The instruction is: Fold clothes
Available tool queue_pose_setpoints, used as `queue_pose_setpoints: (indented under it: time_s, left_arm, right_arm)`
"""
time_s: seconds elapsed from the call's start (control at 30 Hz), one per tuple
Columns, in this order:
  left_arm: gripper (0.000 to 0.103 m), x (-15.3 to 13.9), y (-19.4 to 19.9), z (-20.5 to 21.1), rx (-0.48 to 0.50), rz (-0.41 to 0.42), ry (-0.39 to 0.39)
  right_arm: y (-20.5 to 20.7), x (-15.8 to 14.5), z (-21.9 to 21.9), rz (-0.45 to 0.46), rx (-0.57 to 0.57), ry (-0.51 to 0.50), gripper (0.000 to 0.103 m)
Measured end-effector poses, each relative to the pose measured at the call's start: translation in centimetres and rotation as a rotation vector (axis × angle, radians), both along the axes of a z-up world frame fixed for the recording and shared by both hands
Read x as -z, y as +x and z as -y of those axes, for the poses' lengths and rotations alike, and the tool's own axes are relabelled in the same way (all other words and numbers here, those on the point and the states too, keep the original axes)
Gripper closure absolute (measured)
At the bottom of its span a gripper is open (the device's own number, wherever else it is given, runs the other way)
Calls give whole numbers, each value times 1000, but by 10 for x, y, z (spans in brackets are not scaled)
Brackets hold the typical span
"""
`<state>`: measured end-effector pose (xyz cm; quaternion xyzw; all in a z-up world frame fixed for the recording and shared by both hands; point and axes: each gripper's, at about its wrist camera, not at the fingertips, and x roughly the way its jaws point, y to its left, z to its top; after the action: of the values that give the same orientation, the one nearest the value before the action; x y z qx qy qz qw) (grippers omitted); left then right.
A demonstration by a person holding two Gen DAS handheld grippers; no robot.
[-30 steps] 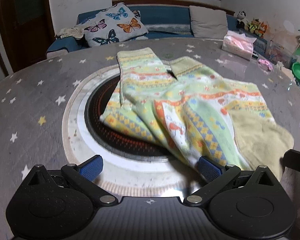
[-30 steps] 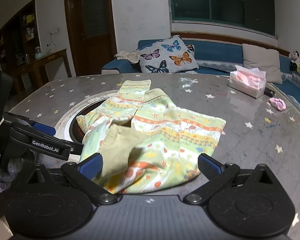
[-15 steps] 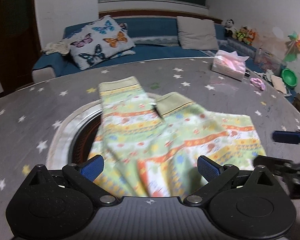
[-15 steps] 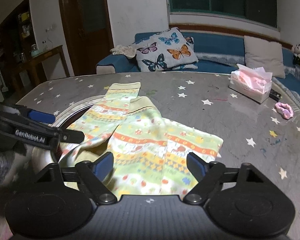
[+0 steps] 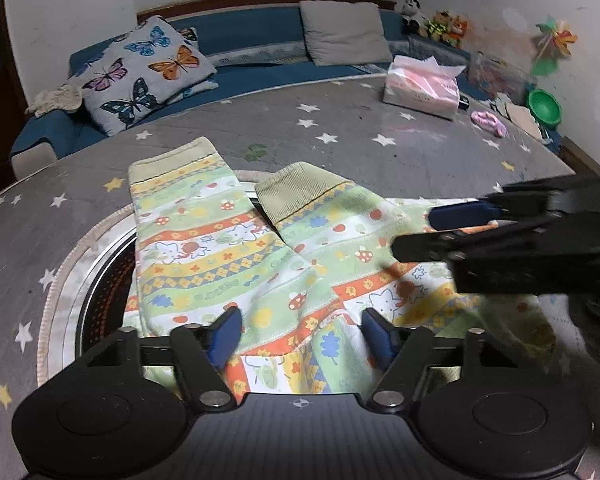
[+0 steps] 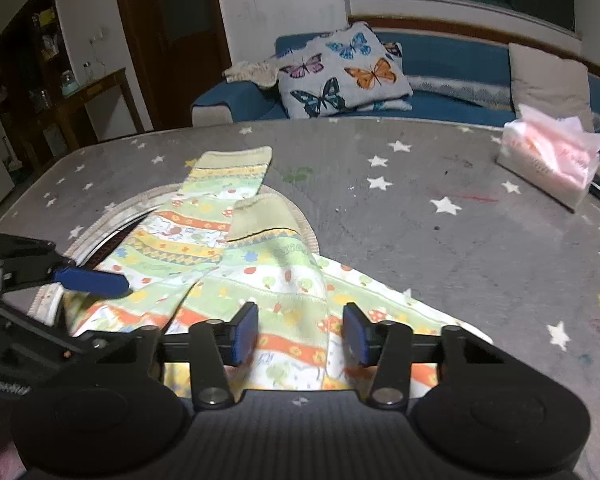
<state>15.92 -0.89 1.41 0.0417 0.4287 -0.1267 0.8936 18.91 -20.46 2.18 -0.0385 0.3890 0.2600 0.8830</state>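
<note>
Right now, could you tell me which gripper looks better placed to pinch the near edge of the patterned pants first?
Probably the right gripper: its jaws are closing, narrower, with the patterned pants bunched between them. The left gripper, also closing, stands wider over flatter cloth.

Patterned trousers [image 5: 260, 264] in green, yellow and orange bands are lying rumpled on the table, legs pointing away, ribbed cuffs apart, the waist end bunching nearest both cameras.

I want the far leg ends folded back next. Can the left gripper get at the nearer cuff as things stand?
Probably yes: the left gripper, its jaws closing over the trousers, has only flat cloth before the cuff; the right gripper sits off to the side.
</note>
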Motion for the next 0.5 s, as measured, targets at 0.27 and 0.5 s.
queue_pose_setpoints:
  time_s: [0.27,0.5]
  left_arm:
    - [88,0,-3,-9,8,0,-33]
    - [96,-11,-19,-22,-21,47,-47]
  right_arm:
    - [1,4,-1,-10,8,34,98]
    - [-25,-28,35,84,98,83,99]
